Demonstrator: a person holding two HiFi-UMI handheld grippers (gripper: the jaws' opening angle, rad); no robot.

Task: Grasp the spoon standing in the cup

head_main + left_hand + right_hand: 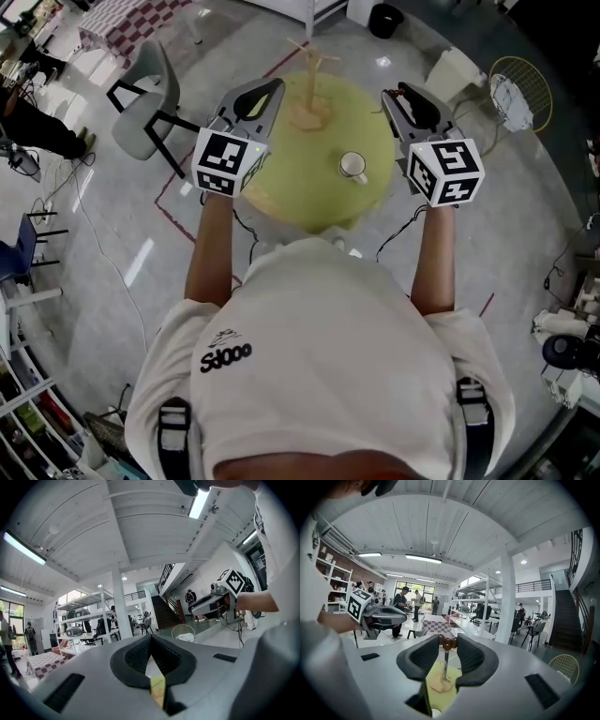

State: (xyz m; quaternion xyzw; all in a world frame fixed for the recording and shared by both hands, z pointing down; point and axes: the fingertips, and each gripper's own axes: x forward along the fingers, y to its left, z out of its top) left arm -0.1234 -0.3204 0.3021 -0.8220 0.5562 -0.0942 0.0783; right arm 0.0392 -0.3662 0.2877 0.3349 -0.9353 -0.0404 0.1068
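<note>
The person holds 2 grippers up high over the round tabletop [281, 199]. The grab has not started yet. The left gripper [266, 93] is pinched together and empty. The right gripper [397, 99] is partly open and empty. The cup [352, 166] sits on the tabletop, closer to the right gripper. The spoon is too small to see. Next, the right gripper probably has to tip down toward the cup.

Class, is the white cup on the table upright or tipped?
Upright: the cup shows its round open mouth from above, base on the table.
</note>
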